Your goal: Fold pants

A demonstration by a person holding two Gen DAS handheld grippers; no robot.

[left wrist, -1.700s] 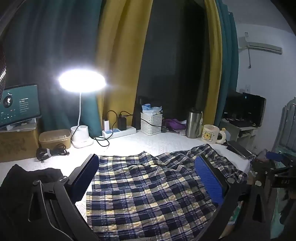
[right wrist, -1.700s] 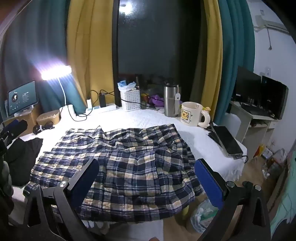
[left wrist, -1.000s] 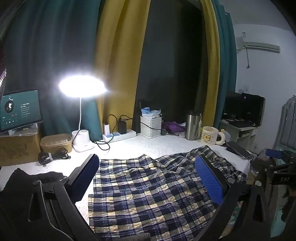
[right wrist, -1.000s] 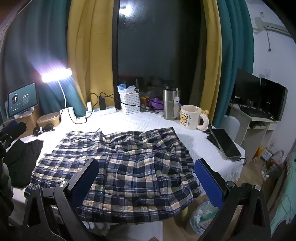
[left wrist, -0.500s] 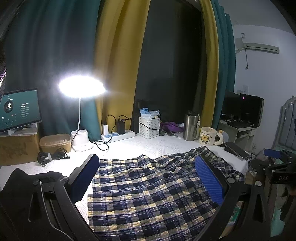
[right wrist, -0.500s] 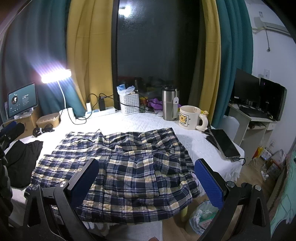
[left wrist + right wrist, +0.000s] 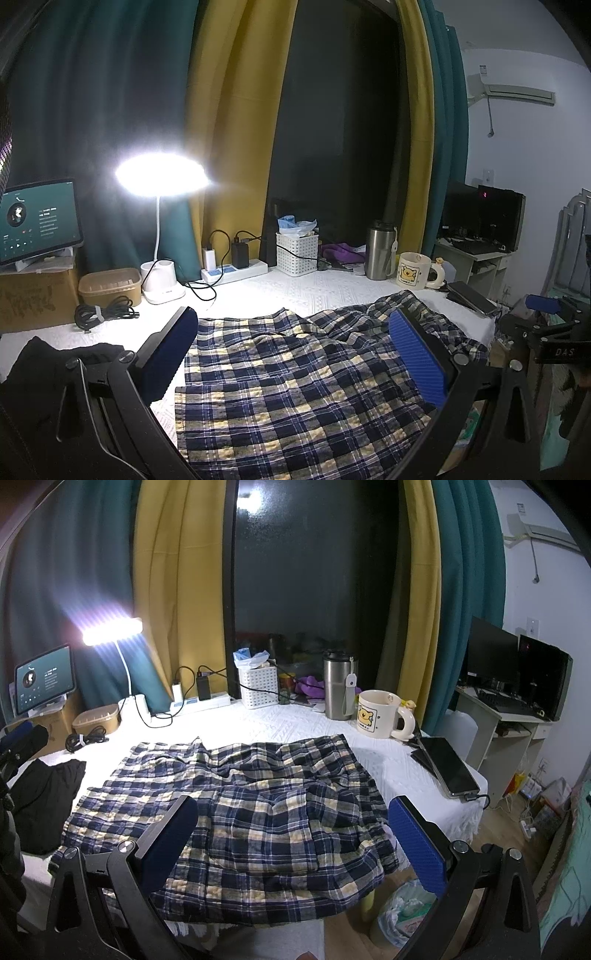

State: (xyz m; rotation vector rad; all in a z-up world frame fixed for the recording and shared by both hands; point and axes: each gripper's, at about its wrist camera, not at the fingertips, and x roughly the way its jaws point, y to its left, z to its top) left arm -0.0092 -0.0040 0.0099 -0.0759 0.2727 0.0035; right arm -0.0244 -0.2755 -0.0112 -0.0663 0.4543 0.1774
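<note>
Plaid pants [image 7: 251, 812] in navy, white and yellow lie spread and rumpled on the white table [image 7: 295, 723], one side hanging over the front right edge. In the left wrist view the same pants [image 7: 303, 384] fill the space between the blue pads. My left gripper [image 7: 295, 332] is open, held above the pants' left part with nothing between its fingers. My right gripper [image 7: 291, 823] is open too, hovering over the pants' near edge. The right gripper's body [image 7: 546, 332] shows at the far right of the left wrist view.
A black garment [image 7: 44, 794] lies left of the pants. Along the back stand a lit desk lamp [image 7: 159, 181], tablet [image 7: 37, 218], power strip [image 7: 236, 269], white basket [image 7: 258, 686], steel tumbler [image 7: 338, 686] and mug [image 7: 380, 712]. A phone [image 7: 448, 768] lies at the right edge.
Both grippers have drawn slightly back and up from the table, still open. The pants lie as before.
</note>
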